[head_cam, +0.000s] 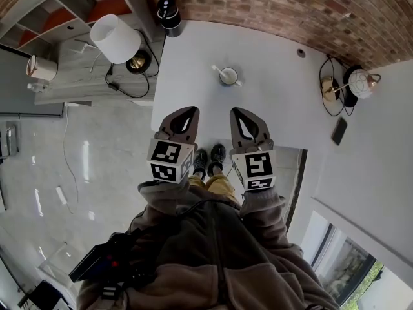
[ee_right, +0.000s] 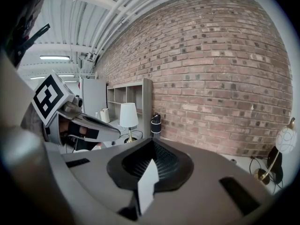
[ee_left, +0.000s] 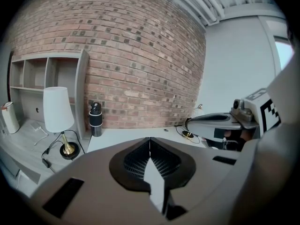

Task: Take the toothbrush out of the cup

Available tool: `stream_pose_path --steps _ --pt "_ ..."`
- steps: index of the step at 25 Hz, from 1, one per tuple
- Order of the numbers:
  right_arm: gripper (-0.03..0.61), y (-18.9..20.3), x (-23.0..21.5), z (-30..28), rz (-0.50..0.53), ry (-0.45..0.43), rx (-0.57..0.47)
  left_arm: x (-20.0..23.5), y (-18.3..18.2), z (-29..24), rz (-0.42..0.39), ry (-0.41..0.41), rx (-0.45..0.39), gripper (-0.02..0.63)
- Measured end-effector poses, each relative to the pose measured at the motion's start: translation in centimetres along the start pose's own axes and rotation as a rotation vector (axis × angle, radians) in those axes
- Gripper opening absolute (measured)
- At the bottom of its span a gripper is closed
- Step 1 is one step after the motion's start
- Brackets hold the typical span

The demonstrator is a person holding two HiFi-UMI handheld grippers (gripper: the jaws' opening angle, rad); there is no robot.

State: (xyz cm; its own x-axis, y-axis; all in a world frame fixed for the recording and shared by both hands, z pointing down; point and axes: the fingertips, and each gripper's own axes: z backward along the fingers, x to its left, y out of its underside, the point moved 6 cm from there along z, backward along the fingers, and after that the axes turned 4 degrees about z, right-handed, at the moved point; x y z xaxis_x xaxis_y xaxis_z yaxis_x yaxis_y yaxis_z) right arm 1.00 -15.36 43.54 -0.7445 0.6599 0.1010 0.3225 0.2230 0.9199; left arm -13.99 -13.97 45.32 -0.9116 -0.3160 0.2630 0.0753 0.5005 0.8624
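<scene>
A white table [head_cam: 193, 63] is seen from above, its far edge set against a brick wall [head_cam: 271, 5]. The cup [head_cam: 228, 76] is stood well inside the table, at 12 o'clock from the two tongs, and bare tabletop is left all round it. The toothbrush [head_cam: 215, 68] is held in the cup, its white handle leaned out toward 10 o'clock. A black bottle [head_cam: 169, 11] is placed at the table's far corner, at 11 o'clock from the cup, well apart from it. Off the table's left edge, at 9 o'clock, a white-shaded lamp [head_cam: 116, 39] is stood on a lower shelf unit. At 3 o'clock a globe lamp [head_cam: 360, 82] and a dark phone [head_cam: 339, 131] are found on a neighbouring surface.

The left tongs [head_cam: 191, 111] and the right tongs [head_cam: 237, 112] are held side by side over the table's near edge, both pointed toward 12 o'clock and well short of the cup. In each gripper view the jaws are seen pressed fully together, with nothing caught between them and nothing touched.
</scene>
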Motion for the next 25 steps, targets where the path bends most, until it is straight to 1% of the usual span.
stream_pose_path --steps 3,7,13,17,25 --pt "0.002 1.5 -0.6 -0.9 -0.015 -0.02 0.038 0.9 1.0 -0.8 0.018 -0.038 0.029 0.005" --pt "0.002 3.7 -0.9 -2.1 -0.024 -0.045 0.098 2.0 3.1 -1.5 0.05 -0.066 0.081 0.005" --pt "0.002 6.0 -0.7 -4.0 -0.033 -0.092 0.153 3.4 5.7 -2.4 0.1 -0.082 0.146 0.005" --pt "0.002 7.7 -0.9 -5.5 -0.026 -0.113 0.194 4.2 7.1 -3.6 0.12 -0.094 0.181 0.006" --pt "0.002 10.2 -2.9 -8.6 -0.027 -0.139 0.241 5.2 8.4 -6.2 0.144 -0.111 0.222 0.005"
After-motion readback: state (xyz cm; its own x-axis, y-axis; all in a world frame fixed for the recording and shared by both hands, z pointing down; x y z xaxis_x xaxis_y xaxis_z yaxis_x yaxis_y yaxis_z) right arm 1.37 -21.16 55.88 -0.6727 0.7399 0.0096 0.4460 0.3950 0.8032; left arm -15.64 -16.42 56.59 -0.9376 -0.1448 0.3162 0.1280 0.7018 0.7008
